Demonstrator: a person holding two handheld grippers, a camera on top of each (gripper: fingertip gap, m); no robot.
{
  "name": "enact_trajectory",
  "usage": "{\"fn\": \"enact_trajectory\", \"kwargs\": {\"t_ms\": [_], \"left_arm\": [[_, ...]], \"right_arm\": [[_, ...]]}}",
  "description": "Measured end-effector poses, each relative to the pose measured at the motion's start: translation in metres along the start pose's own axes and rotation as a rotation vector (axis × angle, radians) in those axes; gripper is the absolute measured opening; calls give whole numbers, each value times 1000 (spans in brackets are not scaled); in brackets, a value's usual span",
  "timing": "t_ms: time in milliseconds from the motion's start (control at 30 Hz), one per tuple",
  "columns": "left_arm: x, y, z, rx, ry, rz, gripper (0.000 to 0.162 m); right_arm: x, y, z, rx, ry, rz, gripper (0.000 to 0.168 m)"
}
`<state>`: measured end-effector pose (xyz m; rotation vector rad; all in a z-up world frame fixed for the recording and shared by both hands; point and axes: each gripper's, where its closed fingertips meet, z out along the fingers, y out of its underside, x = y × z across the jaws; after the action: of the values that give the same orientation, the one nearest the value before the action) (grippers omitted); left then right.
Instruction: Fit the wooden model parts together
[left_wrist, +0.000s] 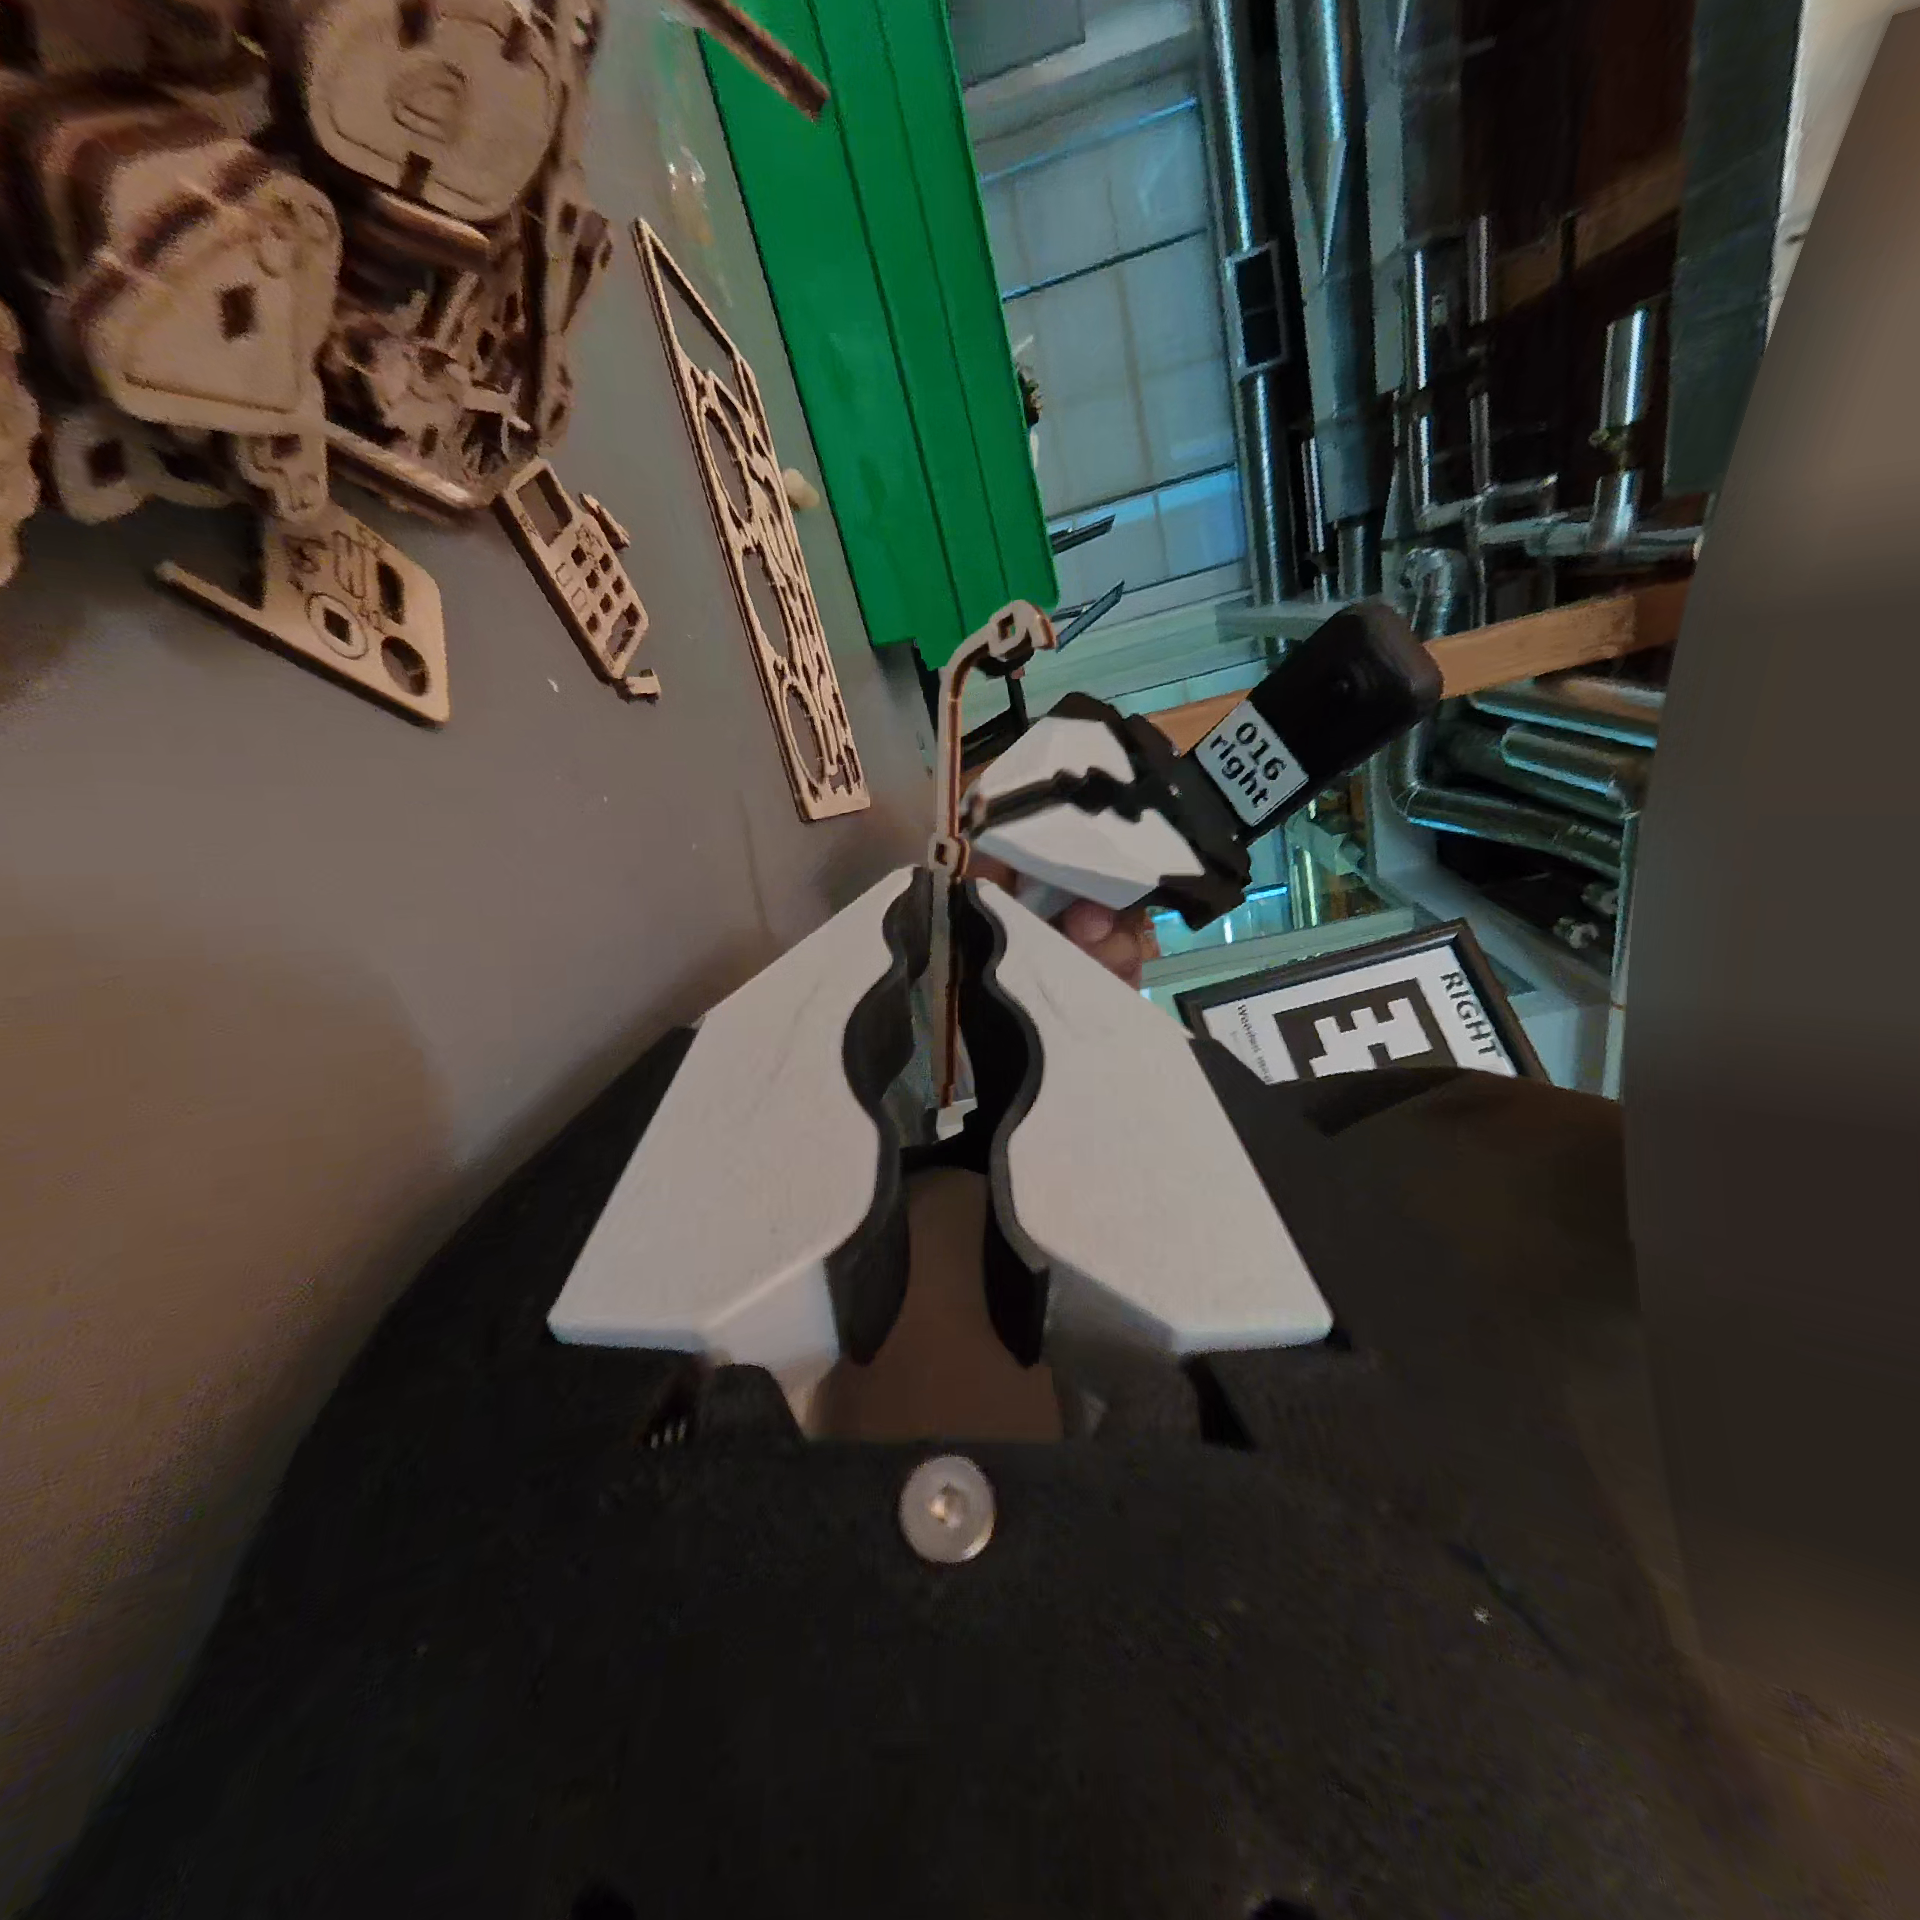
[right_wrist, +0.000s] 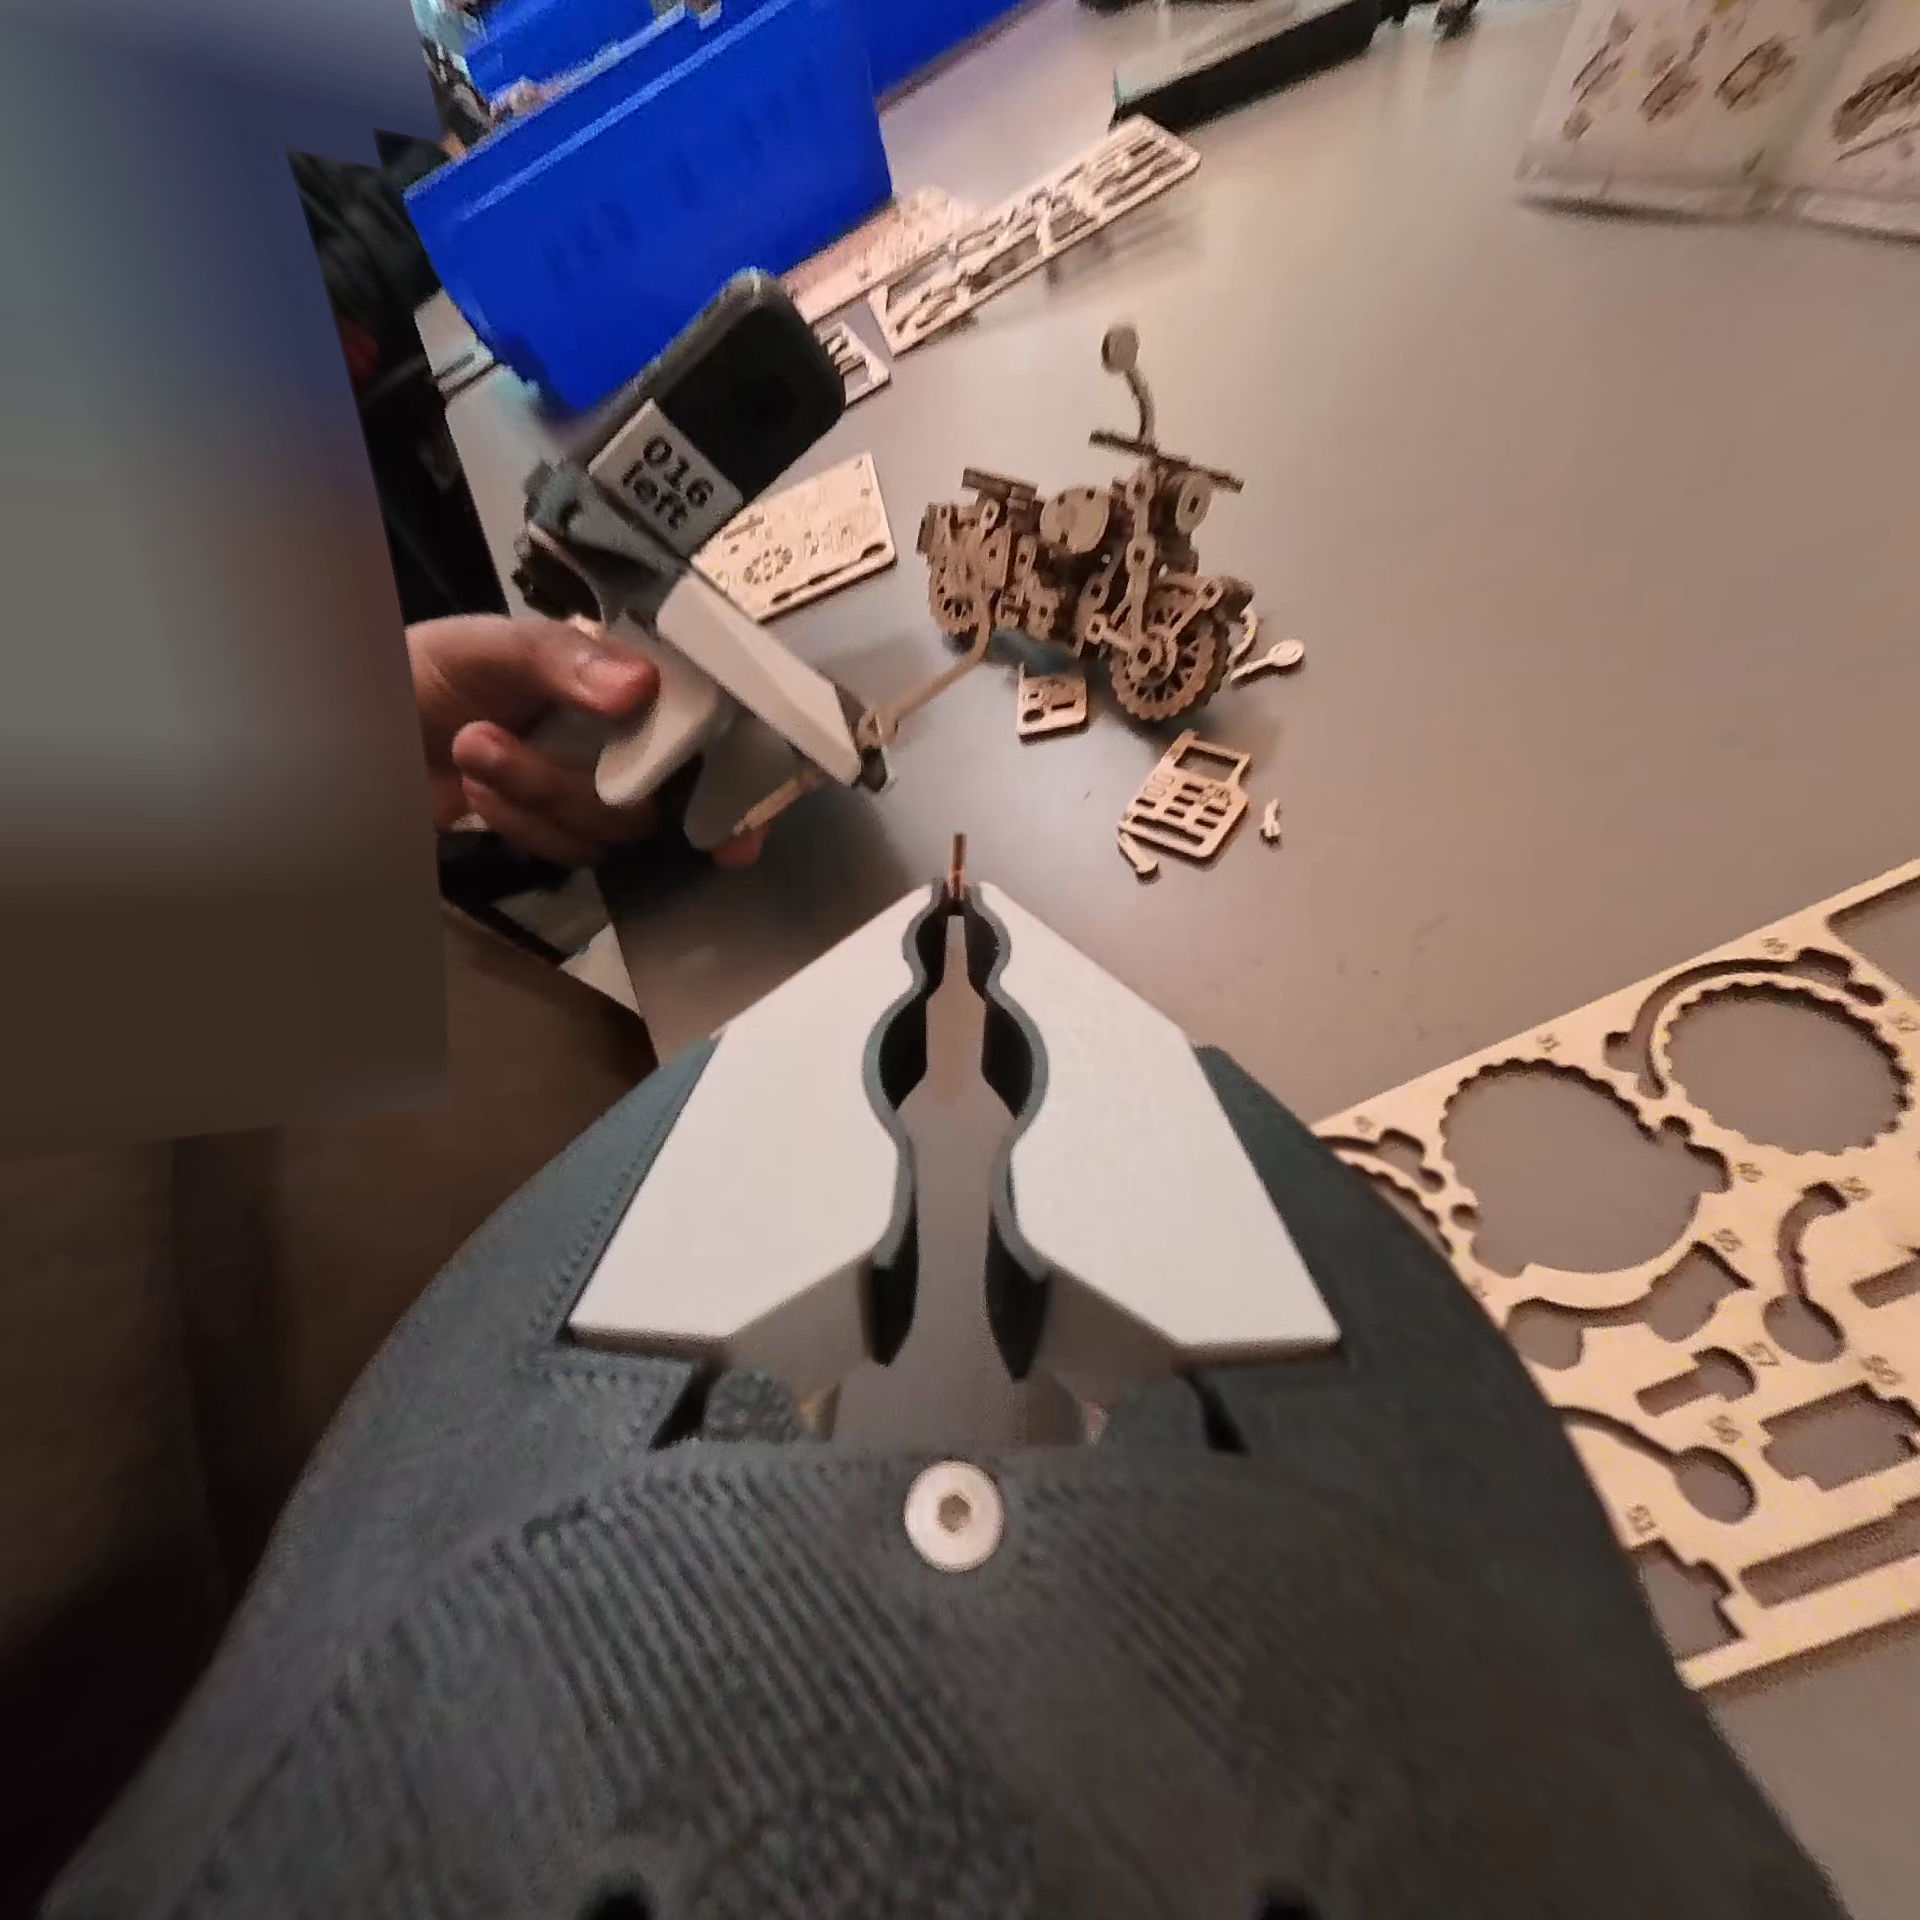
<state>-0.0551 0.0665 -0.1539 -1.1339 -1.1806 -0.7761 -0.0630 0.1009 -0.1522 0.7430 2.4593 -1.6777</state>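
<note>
My left gripper (left_wrist: 940, 888) is shut on a thin bent wooden strip (left_wrist: 951, 727) that sticks out past its tips, hook end up. It also shows in the right wrist view (right_wrist: 871, 758), held by a hand, with the strip (right_wrist: 920, 698) pointing towards the wooden motorcycle model (right_wrist: 1101, 592). My right gripper (right_wrist: 956, 906) is shut on a small wooden piece (right_wrist: 957, 860) whose end pokes out of the tips. In the left wrist view the right gripper (left_wrist: 977, 821) sits right beside the strip's lower end. The motorcycle model (left_wrist: 260, 260) stands on the grey table.
Punched-out wooden sheets lie on the table: a large one (right_wrist: 1662, 1195) at my right, more at the back (right_wrist: 1018, 229). Small wooden panels (right_wrist: 1184, 805) lie near the model. A blue crate (right_wrist: 665, 208) and a green crate (left_wrist: 894, 312) stand at the table's edges.
</note>
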Motion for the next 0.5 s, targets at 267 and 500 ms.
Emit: {"fn": "enact_trajectory", "kwargs": {"t_ms": [267, 500], "left_arm": [[-8, 27, 14, -142, -151, 231, 3], [-14, 39, 20, -206, -243, 391, 3]], "right_arm": [[-14, -14, -3, 73, -30, 7, 1], [-10, -5, -3, -10, 60, -89, 1]]}}
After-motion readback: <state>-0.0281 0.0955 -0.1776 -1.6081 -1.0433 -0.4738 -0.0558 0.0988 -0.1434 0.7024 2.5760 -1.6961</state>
